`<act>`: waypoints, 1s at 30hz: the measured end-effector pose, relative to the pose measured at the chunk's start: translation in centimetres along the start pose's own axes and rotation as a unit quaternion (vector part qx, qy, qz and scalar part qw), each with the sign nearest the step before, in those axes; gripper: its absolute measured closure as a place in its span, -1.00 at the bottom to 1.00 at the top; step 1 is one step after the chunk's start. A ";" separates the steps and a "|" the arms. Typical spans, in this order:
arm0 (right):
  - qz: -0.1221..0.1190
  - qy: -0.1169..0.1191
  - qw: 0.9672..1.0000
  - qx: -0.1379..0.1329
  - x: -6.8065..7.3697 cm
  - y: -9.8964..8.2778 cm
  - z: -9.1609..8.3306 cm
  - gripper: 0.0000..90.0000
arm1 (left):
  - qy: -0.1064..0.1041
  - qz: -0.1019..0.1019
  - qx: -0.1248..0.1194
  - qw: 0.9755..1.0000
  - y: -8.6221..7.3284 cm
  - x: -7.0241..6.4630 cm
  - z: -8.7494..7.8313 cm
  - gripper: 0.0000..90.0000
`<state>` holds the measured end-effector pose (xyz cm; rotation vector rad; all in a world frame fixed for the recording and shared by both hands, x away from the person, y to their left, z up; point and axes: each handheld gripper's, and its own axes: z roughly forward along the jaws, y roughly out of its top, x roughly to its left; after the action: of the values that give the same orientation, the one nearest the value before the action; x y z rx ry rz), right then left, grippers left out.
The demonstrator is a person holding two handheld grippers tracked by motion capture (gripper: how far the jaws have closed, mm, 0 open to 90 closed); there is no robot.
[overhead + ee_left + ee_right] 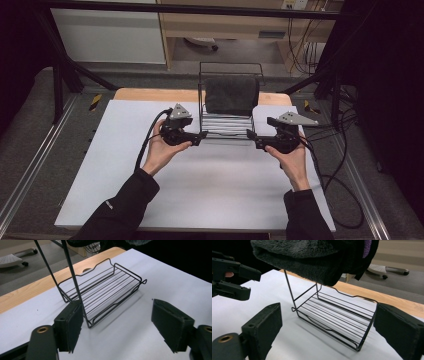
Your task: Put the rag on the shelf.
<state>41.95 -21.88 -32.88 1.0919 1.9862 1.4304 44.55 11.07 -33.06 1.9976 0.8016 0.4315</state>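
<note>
Both tongs, left [202, 136] and right [251, 136], wide beside wire rack [227, 131], dark towel [232, 95] over its top.

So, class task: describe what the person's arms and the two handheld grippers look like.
Both arms wear black long sleeves. The left gripper and right gripper are black, each topped by a grey three-cornered plate and trailing a black cable. Their jaws carry flat black pads, with brass-coloured eyelets.

I'm working in what looks like a lab or recording bay: a white-topped table [200, 175] boxed in by a black metal frame [60, 65], cables [305, 45] hanging at the upper right, and a wheeled chair base [200, 44] on grey carpet at top centre.
</note>
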 end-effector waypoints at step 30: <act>-0.009 0.058 0.995 0.077 2.1 -6.9 -0.6 -0.98 | 0.022 -0.036 0.022 0.999 -12.0 2.6 -7.8 -0.82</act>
<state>37.91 -21.52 -38.91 1.0726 2.2136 1.3782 37.53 22.25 -39.22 1.9997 0.9136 0.4203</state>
